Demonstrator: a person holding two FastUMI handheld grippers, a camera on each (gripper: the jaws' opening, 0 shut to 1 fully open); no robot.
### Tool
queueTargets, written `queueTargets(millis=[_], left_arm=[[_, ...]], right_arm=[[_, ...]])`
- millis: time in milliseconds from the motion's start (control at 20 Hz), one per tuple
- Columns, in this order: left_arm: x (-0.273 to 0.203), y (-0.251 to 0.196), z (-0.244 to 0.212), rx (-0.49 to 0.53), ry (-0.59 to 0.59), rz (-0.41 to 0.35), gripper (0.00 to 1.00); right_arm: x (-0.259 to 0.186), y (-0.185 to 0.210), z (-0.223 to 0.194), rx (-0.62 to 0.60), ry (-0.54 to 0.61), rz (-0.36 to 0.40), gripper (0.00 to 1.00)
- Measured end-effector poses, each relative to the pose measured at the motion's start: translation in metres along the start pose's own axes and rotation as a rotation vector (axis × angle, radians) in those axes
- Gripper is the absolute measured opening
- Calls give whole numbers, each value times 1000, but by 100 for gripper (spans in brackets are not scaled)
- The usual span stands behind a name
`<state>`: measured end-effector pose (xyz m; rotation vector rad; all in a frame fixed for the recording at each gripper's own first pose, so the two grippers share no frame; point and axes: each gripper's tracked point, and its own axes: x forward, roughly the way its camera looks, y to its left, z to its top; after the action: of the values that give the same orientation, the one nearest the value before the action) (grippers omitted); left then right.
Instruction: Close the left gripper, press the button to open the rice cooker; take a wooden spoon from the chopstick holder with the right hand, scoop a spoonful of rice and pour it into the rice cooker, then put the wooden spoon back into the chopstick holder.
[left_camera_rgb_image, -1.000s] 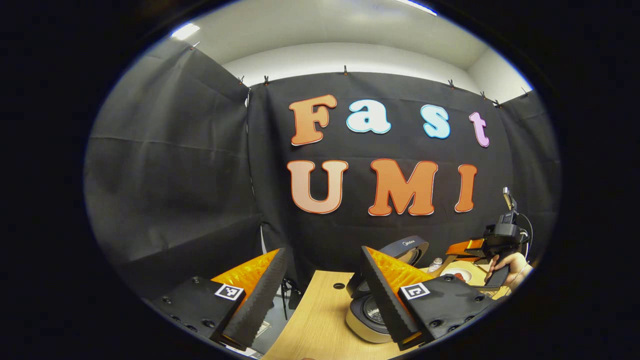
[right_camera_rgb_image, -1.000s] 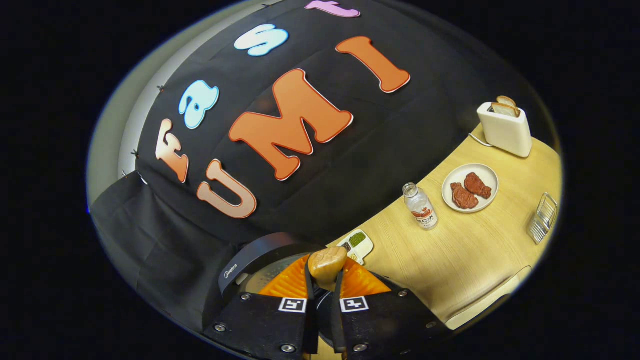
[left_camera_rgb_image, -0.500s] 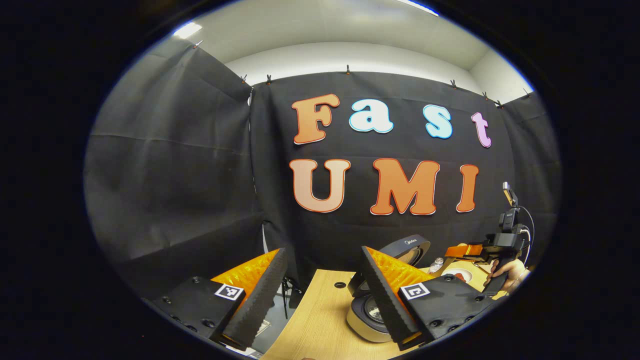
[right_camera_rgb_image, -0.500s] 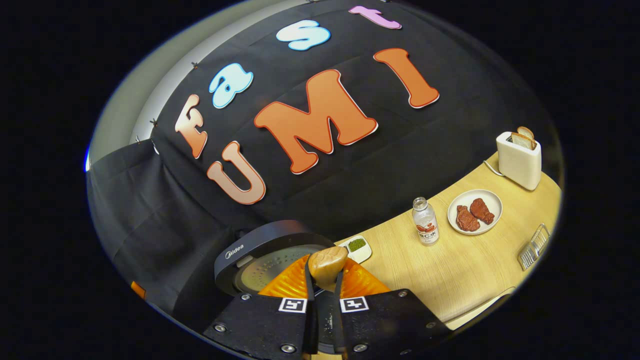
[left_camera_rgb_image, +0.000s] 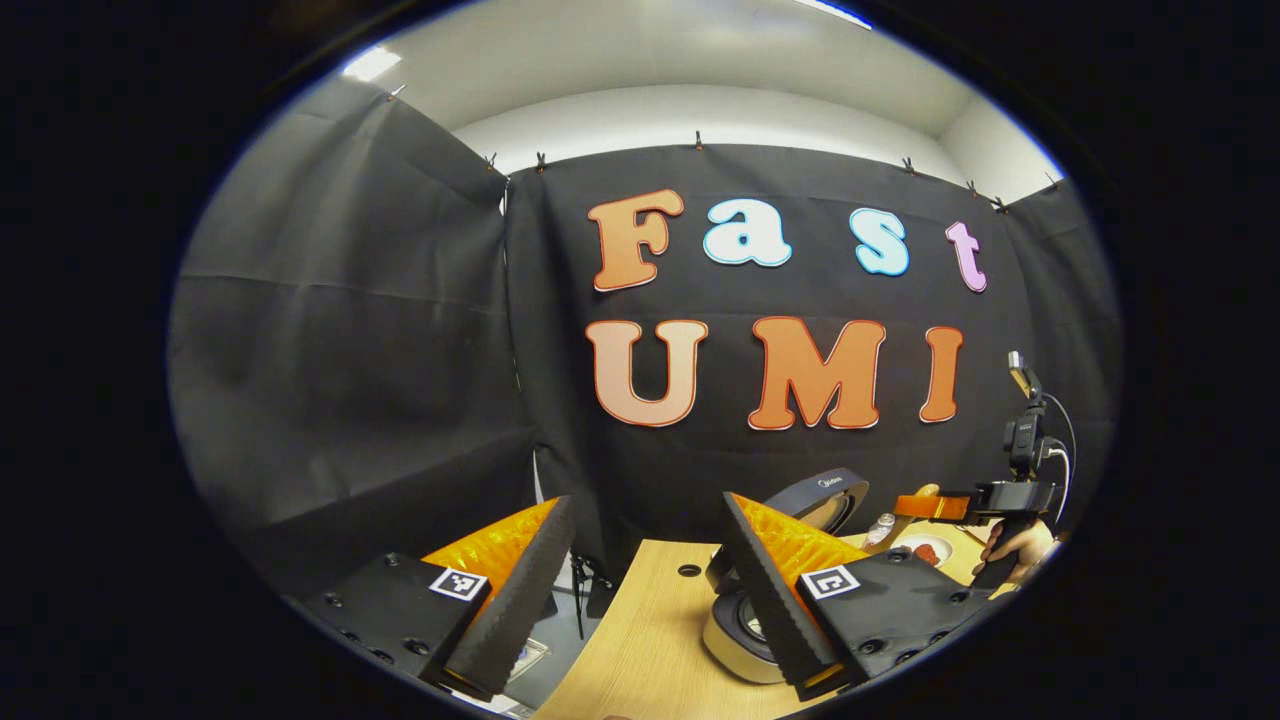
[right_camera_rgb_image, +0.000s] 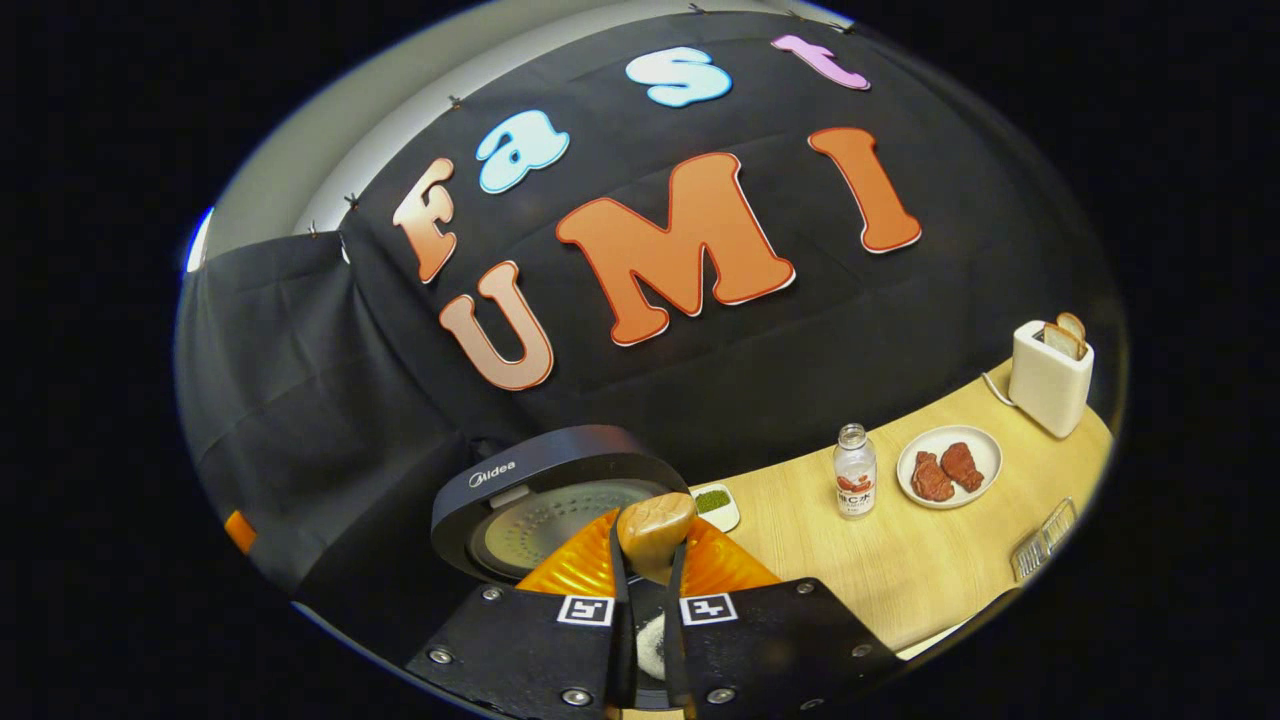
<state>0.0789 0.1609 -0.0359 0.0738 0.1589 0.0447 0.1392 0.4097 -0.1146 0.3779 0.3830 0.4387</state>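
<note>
My right gripper (right_camera_rgb_image: 648, 548) is shut on the wooden spoon (right_camera_rgb_image: 655, 525), whose brown bowl sticks out past the fingertips above the rice cooker (right_camera_rgb_image: 545, 495). The cooker's dark lid stands open and its perforated inner plate faces me. Something white shows low between the fingers. In the left gripper view, my left gripper (left_camera_rgb_image: 648, 500) is open with nothing between its fingers. The cooker (left_camera_rgb_image: 745, 640) sits behind its right finger on the wooden table (left_camera_rgb_image: 640, 640). Far right, a hand (left_camera_rgb_image: 1015, 548) holds the right gripper (left_camera_rgb_image: 935, 505) level beside the raised lid (left_camera_rgb_image: 822, 492).
A small white dish of green beans (right_camera_rgb_image: 716, 503) lies just right of the cooker. Further right on the table stand a bottle (right_camera_rgb_image: 855, 470), a plate with meat pieces (right_camera_rgb_image: 948, 465), a white toaster with bread (right_camera_rgb_image: 1050, 378) and a wire rack (right_camera_rgb_image: 1040, 540).
The right gripper has rolled back towards level and pulled back with the spoon, so the open lid now sits fuller in its view. The left gripper stays open and has drifted slightly left.
</note>
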Motion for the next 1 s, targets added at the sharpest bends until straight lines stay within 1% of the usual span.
queueTargets(millis=[400,450,500,550,600,750,950,1000], left_arm=[[-4,2,3,-5,-9,1,95],[-6,2,1,-4,-8,2,98],[-7,2,2,-4,-7,2,95],[-7,2,1,-4,-6,3,98],[-8,3,1,-4,-5,5,95],[-10,3,0,-3,-5,7,95],[-12,5,0,1,-5,10,95],[-13,4,-1,-1,-2,8,98]], right_arm=[[-8,12,0,-183,-39,18,10],[-9,14,-1,-207,-41,22,10],[-11,16,-2,-225,-43,28,10],[-11,18,-4,-239,-42,37,10],[-12,21,-6,-245,-38,47,10],[-15,27,-9,-275,-34,68,10],[-21,34,-13,-352,-41,84,10],[-23,35,-14,-376,-43,87,10]])
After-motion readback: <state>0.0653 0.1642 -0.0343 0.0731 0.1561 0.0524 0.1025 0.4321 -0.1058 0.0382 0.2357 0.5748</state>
